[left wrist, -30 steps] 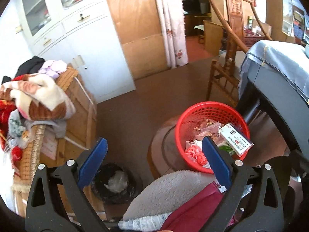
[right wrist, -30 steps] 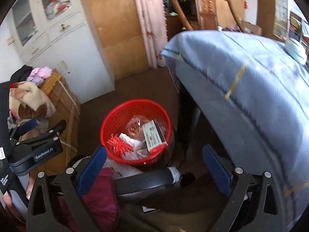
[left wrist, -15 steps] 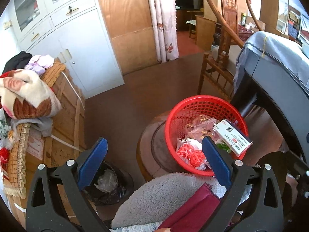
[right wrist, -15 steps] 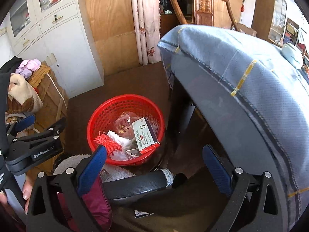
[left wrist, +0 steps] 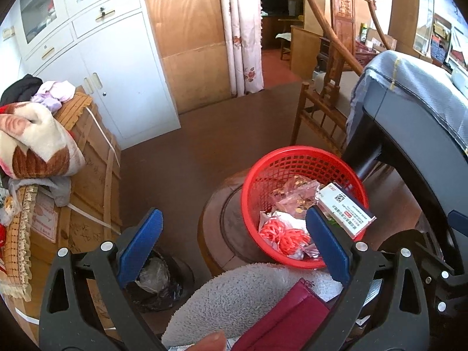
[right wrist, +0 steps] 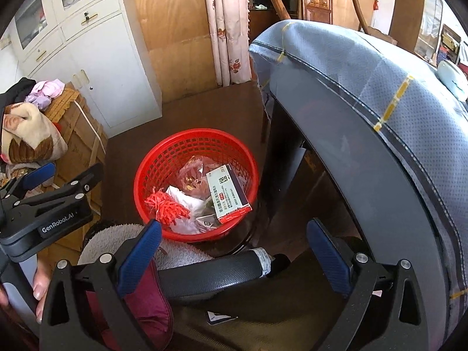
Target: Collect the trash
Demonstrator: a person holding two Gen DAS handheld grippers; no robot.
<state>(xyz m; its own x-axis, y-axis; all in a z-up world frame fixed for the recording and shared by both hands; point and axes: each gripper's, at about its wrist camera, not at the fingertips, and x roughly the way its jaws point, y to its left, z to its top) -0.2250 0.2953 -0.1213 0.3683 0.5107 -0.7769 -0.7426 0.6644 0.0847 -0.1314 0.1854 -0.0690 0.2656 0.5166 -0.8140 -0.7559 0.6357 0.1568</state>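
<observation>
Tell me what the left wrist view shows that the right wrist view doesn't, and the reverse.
Only the left wrist view shows the black bin with a bag liner on the floor beside the wooden crate, and the wooden chair behind the basket. Only the right wrist view shows the left gripper from the side, the black padded bar, and the pale object on the blue-covered table. Both show the red basket holding the white box and red tassel, with both grippers open and empty.

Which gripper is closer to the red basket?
Probably left, though it's close. The left gripper hangs open with one finger right at the red basket. The right gripper is open too, slightly back from the rim.
</observation>
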